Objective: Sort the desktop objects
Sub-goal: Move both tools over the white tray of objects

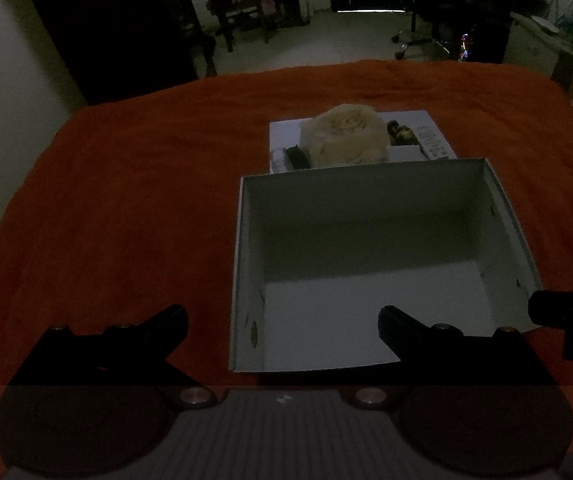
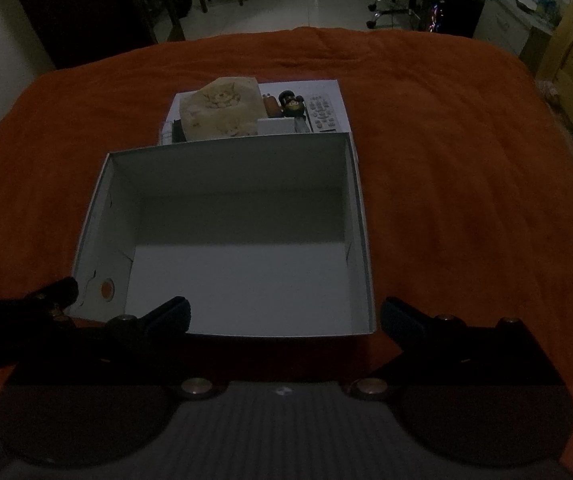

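An empty white cardboard box (image 1: pixel 504 216) (image 2: pixel 360 216) sits on the orange cloth. Behind it lies a flat white lid (image 1: pixel 282 130) (image 2: pixel 332 86) carrying a beige tissue pack (image 1: pixel 346 136) (image 2: pixel 222 108), a white remote control (image 1: pixel 432 140) (image 2: pixel 322 114), a small dark figurine (image 1: pixel 400 132) (image 2: pixel 291 105), a brown object (image 2: pixel 270 106), a small white box (image 2: pixel 280 126) and a dark item (image 1: pixel 296 156). My left gripper (image 1: pixel 282 324) is open at the box's near left corner. My right gripper (image 2: pixel 284 316) is open at the box's near right corner. Neither holds anything.
The orange cloth (image 1: pixel 126 200) (image 2: pixel 466 180) covers the whole table, bare to the left and right of the box. The other gripper's finger shows at the right edge of the left wrist view (image 1: pixel 566 312). Chairs and furniture stand in the dim room beyond.
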`<state>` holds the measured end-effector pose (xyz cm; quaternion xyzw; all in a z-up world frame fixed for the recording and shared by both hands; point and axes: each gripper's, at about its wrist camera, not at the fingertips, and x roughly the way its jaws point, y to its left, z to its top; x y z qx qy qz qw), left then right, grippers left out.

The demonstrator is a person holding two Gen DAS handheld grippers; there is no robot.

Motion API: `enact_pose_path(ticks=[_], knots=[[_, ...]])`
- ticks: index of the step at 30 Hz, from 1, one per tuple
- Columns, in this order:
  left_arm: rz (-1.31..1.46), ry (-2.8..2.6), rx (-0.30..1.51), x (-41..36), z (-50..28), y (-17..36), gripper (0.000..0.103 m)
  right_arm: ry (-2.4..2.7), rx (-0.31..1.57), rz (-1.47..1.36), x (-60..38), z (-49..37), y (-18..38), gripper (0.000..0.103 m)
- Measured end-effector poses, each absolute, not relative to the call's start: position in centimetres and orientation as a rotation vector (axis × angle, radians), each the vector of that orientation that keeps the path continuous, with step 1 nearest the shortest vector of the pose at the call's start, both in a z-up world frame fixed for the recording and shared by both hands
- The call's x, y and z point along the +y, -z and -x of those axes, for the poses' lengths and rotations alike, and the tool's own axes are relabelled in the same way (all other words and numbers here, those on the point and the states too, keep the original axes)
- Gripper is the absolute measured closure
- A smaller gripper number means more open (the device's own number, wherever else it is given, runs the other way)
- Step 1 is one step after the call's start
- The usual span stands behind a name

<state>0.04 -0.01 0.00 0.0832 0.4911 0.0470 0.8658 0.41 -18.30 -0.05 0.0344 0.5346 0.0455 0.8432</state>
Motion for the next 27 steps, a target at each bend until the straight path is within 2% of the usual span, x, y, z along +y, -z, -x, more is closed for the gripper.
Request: enact_pose_path(ticks=[16,22,27], knots=[[-0.181,-0.088,1.023,0.9,-0.8,-0.1,0.000,-0.098,1.106,-0.068,-18.6,-0.5,0.2,0.000],[-0.154,-0.092,1.043,2.0,-3.3,-1.6,0.000,-0.062,1.100,-0.091,-19.7,-3.1,-0.9,0.000],[-0.198,-0.093,0.910,3.0,-6.9,-2.8,0.000,-0.047,1.062,-0.122,-20.6,-7.3,-2.3,0.000]])
